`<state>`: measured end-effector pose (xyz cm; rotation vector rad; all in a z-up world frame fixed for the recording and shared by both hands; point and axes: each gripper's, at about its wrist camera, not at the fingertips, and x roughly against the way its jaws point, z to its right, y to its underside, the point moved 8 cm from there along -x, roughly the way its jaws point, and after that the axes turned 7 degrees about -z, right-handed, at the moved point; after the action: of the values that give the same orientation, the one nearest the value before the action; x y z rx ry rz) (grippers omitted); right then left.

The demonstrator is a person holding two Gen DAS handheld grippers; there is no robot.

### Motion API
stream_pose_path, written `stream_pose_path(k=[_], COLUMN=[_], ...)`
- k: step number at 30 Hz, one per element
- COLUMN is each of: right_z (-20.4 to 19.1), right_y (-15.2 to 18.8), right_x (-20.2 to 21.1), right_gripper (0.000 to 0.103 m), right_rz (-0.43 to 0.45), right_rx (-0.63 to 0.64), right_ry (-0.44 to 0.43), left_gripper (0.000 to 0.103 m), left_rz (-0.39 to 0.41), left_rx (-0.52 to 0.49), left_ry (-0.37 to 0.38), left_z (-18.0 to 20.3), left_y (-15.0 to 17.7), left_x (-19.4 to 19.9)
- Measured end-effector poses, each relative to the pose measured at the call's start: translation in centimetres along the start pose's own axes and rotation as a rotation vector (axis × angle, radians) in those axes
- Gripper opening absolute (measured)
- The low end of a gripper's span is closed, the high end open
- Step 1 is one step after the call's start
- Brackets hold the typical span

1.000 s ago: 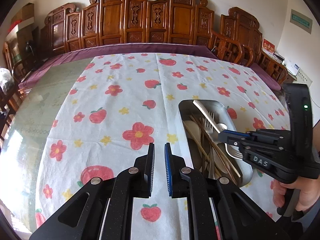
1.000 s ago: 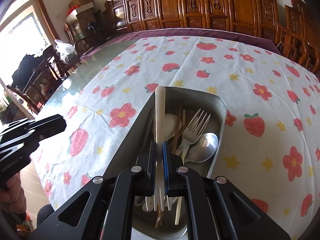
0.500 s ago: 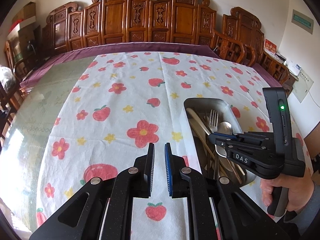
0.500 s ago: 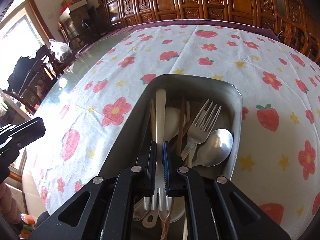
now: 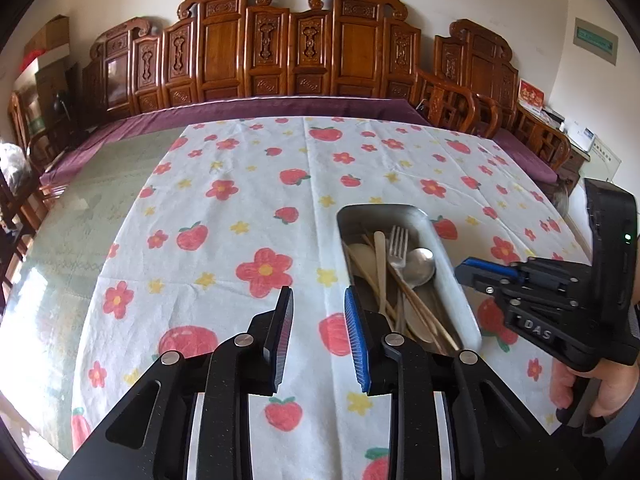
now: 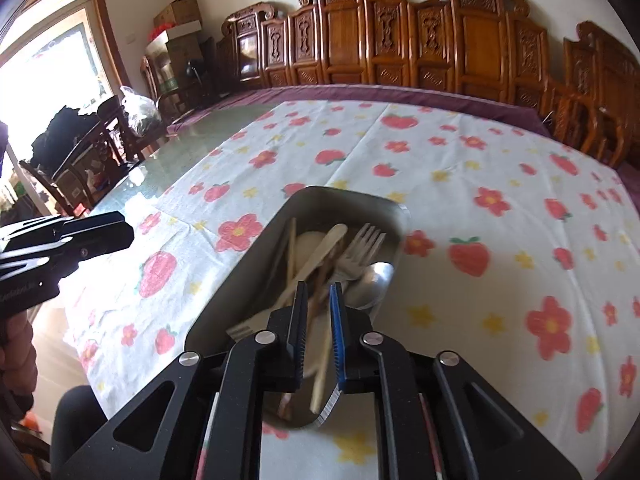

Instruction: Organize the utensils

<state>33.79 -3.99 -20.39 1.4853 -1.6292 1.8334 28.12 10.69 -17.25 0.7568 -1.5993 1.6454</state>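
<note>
A metal tray (image 5: pixel 384 207) on the strawberry-print tablecloth holds a cream plastic fork (image 5: pixel 380 256), a steel fork (image 5: pixel 398 240), a steel spoon (image 5: pixel 420 266) and wooden chopsticks (image 5: pixel 416 304). My left gripper (image 5: pixel 318 300) hovers over the cloth just left of the tray, its jaws opening with nothing between them. My right gripper (image 6: pixel 319 292) hangs above the tray's (image 6: pixel 348 194) near end, also opening. The cream fork (image 6: pixel 320 254) lies loose and slanted in the tray below it, touching no pad. From the left wrist view the right gripper (image 5: pixel 464 272) sits right of the tray.
The tablecloth (image 5: pixel 248 184) covers most of a glass-topped table (image 5: pixel 100 184); bare glass shows at left. Carved wooden chairs (image 5: pixel 280 52) line the far edge. A hand (image 5: pixel 592 392) holds the right gripper. The left gripper (image 6: pixel 120 232) shows at the right wrist view's left edge.
The right gripper let go of the cream fork, which now lies slanted in the tray, and drew back and up. The left gripper's jaws went from nearly shut to clearly apart.
</note>
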Motion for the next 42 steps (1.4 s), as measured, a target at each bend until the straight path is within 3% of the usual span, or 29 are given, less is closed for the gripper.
stream_pose_path(k=[3,5,8,11,16,19,29,42], right_z=[0.9,1.5,2.2,2.7,3.8,4.7,7.4,7.7], right_y=[0.9,1.4,2.4,3.2,5.0,6.2,10.2,11.2], right_x=[2.7,4.3,6.5,8.5,12.1,14.2,19.6,25.5], right_gripper=[0.02,0.026,0.035,0.058,0.088,0.1,0.1,0.1], right_rz=[0.04,0.059,0.081,0.107,0.149,0.182,0.204,0.303], right_rx=[-0.006,-0.009,-0.019,-0.02,-0.036,-0.061,-0.164,-0.193], right_ry=[0.023,0.049,0.063,0.092,0.134,0.168,0.223,0.269], left_gripper=[0.037,0.051,0.064,0.081,0.095,0.095,0.095,0.095], left_rz=[0.015,0.025,0.041,0.05,0.069,0.06,0.064,0.185], left_rx=[-0.01,-0.016,-0.028,-0.035,-0.039,-0.026,-0.014,-0.034], left_ry=[0.01,0.015,0.016,0.02,0.01,-0.014,-0.018,-0.027], left_z=[1.4,2.4,4.0,5.6,7.8,8.8,11.6,14.4], left_y=[0.1,0.1,0.1,0.3,0.9,1.5,3.9,3.7], left_x=[1.0,1.6,2.4,3.1,4.3,4.8,7.3,14.3])
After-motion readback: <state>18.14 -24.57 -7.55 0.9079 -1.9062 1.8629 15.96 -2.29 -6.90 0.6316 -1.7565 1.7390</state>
